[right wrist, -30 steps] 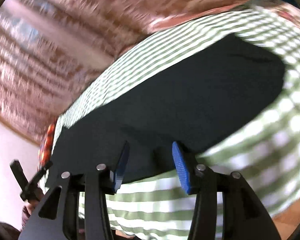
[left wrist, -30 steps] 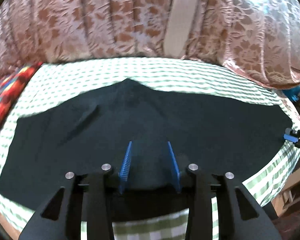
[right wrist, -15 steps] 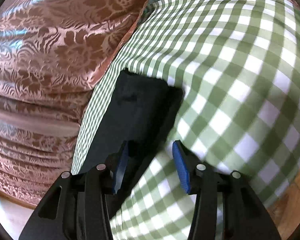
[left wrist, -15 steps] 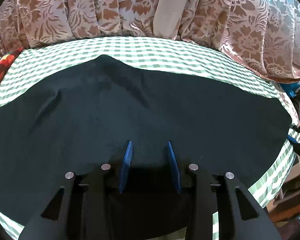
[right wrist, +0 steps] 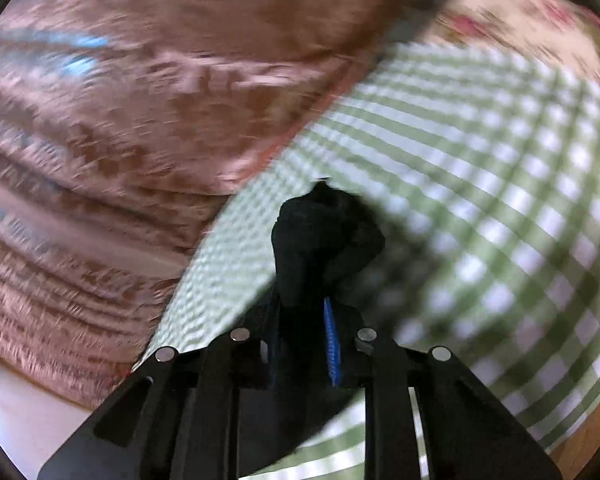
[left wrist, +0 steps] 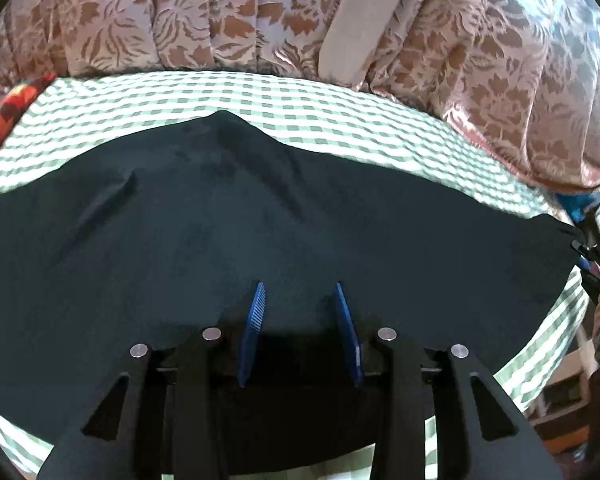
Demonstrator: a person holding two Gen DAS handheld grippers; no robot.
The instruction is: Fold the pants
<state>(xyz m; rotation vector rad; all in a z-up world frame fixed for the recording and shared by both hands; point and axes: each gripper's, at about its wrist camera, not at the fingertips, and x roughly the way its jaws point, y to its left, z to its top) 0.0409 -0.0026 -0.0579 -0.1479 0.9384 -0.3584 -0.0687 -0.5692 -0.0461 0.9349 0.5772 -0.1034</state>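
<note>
right hand-held gripper (right wrist: 304, 312) just closed onto pants (left wrist: 260, 240) end | left hand-held gripper (left wrist: 300, 304) narrow, empty | no writing readable

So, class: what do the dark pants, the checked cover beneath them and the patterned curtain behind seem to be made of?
Pants: soft matte dark cloth, probably a cotton-type weave; it lies limp, creases softly and shows no shine.
Cover: thin woven cloth in green-and-white check, matte; fibre unclear.
Curtain: heavier cloth with a floral pattern, likely woven in, and a satin sheen; light glints along its folds.
</note>
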